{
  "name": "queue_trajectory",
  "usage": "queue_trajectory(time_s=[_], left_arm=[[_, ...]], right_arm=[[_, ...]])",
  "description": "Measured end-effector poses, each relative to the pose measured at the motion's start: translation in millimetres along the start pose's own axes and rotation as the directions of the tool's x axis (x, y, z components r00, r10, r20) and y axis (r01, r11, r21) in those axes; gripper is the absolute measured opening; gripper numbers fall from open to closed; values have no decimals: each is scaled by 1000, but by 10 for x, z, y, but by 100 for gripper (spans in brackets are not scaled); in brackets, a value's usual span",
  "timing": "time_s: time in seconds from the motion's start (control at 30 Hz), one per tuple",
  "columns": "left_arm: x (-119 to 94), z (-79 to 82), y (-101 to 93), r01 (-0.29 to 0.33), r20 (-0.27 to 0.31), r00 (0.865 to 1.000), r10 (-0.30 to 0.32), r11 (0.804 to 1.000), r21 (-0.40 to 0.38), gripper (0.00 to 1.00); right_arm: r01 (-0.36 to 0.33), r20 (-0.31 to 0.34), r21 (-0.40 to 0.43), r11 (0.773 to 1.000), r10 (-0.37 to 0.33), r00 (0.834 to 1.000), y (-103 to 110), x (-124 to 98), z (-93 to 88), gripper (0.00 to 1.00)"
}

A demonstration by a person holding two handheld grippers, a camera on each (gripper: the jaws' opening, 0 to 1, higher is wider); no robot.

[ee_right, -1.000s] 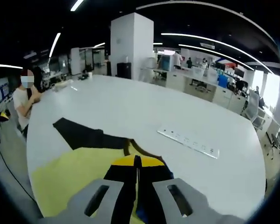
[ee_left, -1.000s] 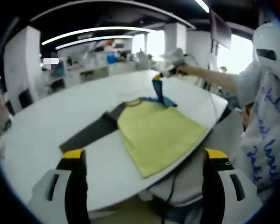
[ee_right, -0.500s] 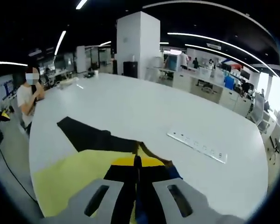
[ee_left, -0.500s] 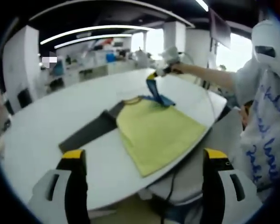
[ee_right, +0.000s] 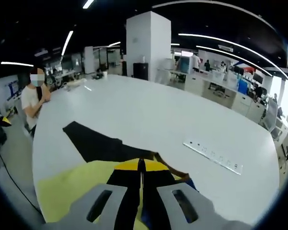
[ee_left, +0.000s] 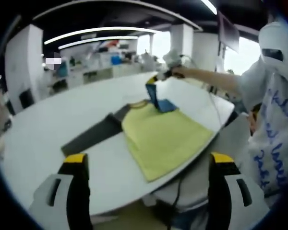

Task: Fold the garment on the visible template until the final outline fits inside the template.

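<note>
Right gripper (ee_right: 141,167) clamped closed, arm outstretched; left gripper (ee_left: 146,165) spread wide.

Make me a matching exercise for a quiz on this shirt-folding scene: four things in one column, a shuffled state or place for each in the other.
Things:
1. Blue sleeve
2. Dark sleeve
3. Left tongs
4. Right tongs

States:
A. open, holding nothing
B. lifted off the table
C. shut on the blue sleeve
D. lying flat on the white table

Pairs: 1-B, 2-D, 3-A, 4-C

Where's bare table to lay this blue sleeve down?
Bare table lies beyond the dark sleeve and around the grey strip. It is crowded near the table edge, where the yellow shirt body reaches it. The right gripper holds the blue sleeve.
</note>
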State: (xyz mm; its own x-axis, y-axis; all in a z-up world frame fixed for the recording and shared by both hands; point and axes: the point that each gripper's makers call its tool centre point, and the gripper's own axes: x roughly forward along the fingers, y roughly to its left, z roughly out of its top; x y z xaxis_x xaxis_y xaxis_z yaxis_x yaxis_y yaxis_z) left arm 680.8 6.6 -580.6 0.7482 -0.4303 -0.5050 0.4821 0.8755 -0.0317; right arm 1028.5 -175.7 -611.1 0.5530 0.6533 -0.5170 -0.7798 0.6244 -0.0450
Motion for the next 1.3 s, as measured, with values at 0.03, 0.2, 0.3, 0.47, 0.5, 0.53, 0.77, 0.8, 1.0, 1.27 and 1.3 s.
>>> queue_trajectory(time_s=[0.03,0.2,0.3,0.47,0.5,0.53,0.77,0.8,1.0,1.27,1.3], left_arm=[[-1,-2,2,-1,0,1000,1,1000,-1,99],[-3,-33,18,-6,-6,1000,6,1000,-7,99],[-8,-52,20,-8,-11,1000,7,1000,-8,99],[-12,-67,24,-11,-12,1000,11,1000,-14,99],[-12,-69,23,-12,-13,1000,11,1000,-16,99],[-12,-73,23,-12,-13,1000,12,1000,-18,99],[-3,-91,29,-12,-23,1000,11,1000,-22,99],[-4,-88,32,-13,-22,1000,12,1000,-23,99],[5,-113,58,-16,-31,999,15,999,-33,99],[25,-128,77,-13,-38,999,12,999,-40,99],[29,-132,76,-11,-40,999,9,999,-42,99]], right_arm=[[-5,0,-2,1000,5,1000,26,19,7,1],[-27,8,-4,1000,27,1000,125,89,63,1],[-36,11,-10,999,36,999,158,124,89,1],[-37,-9,-4,999,37,999,170,200,6,1],[-39,-10,1,999,39,999,175,214,-3,1],[-42,-10,5,999,42,999,184,237,-5,1],[-58,-27,10,998,58,998,262,375,-73,1],[-59,-30,12,998,60,998,264,390,-87,1],[-60,-42,14,998,61,997,276,475,-177,1],[-71,-65,15,997,72,995,336,609,-268,1],[-72,-67,14,997,73,995,344,624,-279,1]])
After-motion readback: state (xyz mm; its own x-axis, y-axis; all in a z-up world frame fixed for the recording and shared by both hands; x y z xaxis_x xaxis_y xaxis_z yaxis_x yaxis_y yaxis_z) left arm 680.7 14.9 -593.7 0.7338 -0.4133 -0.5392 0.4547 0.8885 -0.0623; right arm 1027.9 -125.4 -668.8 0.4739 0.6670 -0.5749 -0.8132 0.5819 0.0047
